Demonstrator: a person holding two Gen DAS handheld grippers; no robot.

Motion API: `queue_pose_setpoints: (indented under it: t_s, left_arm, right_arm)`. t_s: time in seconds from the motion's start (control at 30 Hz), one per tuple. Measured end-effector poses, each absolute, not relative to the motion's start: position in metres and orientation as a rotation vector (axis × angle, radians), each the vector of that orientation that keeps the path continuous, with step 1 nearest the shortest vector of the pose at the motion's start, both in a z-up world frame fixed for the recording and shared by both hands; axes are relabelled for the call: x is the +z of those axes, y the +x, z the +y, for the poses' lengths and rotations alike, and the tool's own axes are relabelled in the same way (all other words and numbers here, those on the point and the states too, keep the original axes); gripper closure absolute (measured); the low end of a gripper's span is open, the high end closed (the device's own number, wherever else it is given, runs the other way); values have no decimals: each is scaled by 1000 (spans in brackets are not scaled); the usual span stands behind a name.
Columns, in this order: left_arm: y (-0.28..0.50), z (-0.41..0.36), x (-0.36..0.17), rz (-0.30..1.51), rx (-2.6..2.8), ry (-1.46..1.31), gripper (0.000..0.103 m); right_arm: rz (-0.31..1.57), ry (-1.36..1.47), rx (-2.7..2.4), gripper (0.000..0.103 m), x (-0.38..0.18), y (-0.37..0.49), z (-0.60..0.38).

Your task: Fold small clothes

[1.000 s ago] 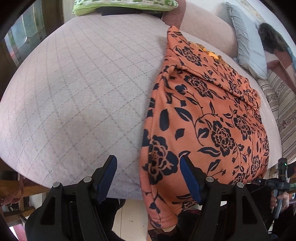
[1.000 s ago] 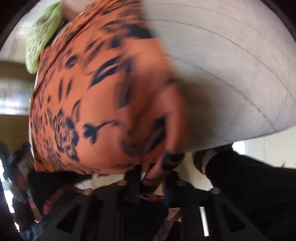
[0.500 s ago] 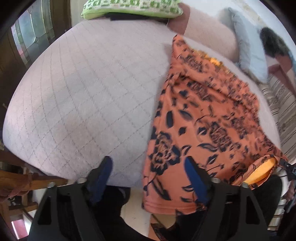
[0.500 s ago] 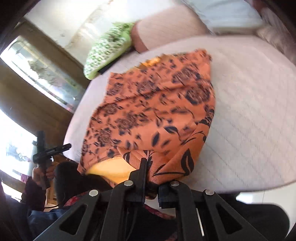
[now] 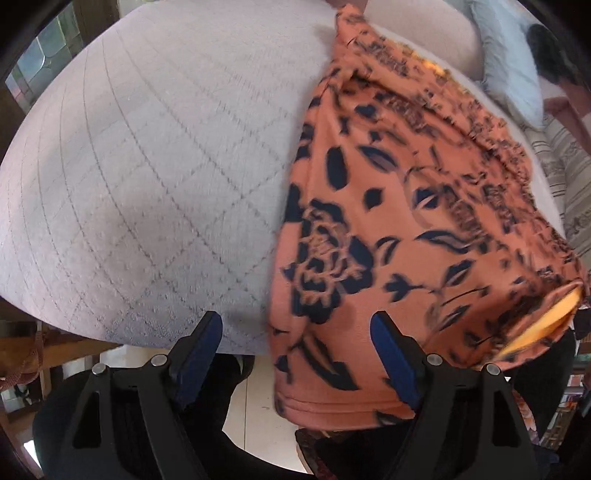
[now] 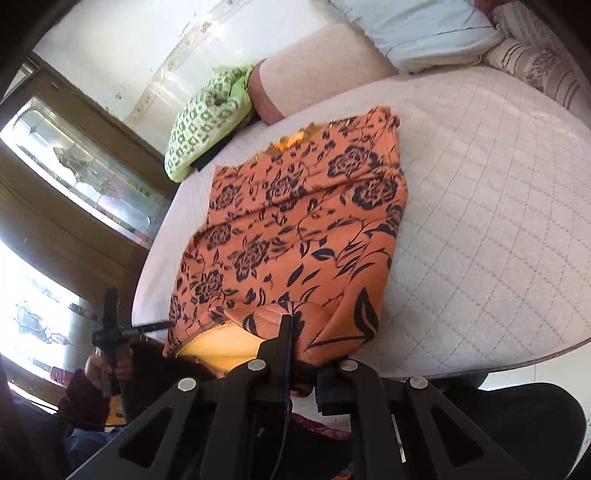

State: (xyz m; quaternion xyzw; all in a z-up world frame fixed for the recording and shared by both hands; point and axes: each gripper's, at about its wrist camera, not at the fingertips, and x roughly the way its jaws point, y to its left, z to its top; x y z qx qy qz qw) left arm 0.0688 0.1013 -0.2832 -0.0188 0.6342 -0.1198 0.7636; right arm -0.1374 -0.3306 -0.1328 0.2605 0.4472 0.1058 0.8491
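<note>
An orange garment with dark blue flowers point(image 6: 295, 221) lies on the quilted pale mattress point(image 6: 480, 221), its near hem hanging over the bed's front edge. My right gripper point(image 6: 290, 323) is shut on that hem near the right corner and holds it raised, so the yellow inside point(image 6: 221, 347) shows. In the left wrist view the same garment point(image 5: 406, 221) fills the right half. My left gripper point(image 5: 295, 350) stands open, pointing steeply down, its blue pads point(image 5: 391, 354) on either side of the hanging left corner without pressing it. A hand holds the left gripper point(image 6: 110, 332).
A green patterned pillow point(image 6: 207, 122), a pink bolster point(image 6: 317, 62) and a light blue pillow point(image 6: 417, 33) lie at the far end of the bed. Striped cushions point(image 5: 565, 177) border its right side. A glass-panelled wooden door point(image 6: 85, 166) stands to the left, with tiled floor point(image 5: 255, 406) below the near edge.
My right gripper has risen with the hem, lifting it off the bed's edge and baring the yellow inside. My left gripper's jaws have widened and it has sunk toward the garment's left corner.
</note>
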Motion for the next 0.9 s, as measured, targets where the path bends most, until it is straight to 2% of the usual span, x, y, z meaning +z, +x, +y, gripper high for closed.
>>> queue_pose_setpoints:
  t_s: [0.03,0.1,0.43,0.5,0.67,0.77,0.8,0.87,0.9]
  left_arm:
    - [68,102,-287,1393,-264,-59,22]
    - [66,104,-296,1422,-264,-92,36]
    - [63,120,-296,1406,-256,-169,65]
    - [60,116,-293,1387,-280,-170,79]
    - [57,98,-286,1368,-348,-117,79]
    - [62,98,-290,1394,-359,-205,62]
    - [63,98,-290,1399,-359,-226,61]
    - [63,96,-292,1403,-350,-206,62]
    - [63,94,-292,1399,-330,-181,70]
  right_arm:
    - [944,556,217,94,-134,-137,-332]
    - [953,559,214,94,-137,-136,-332]
    - [885,617,192,94,-130,-133,-344]
    - [893,614,173,94,-132,-131,-345]
    - [910,631,150,94,-139,-129,-350]
    - [905,631,153,94,-138,-131,-349]
    - [903,630,154,94,-138,-131,-349]
    - [898,631,156,94,-137,-132,-348]
    - [896,633,157,94,-137,-133,-348]
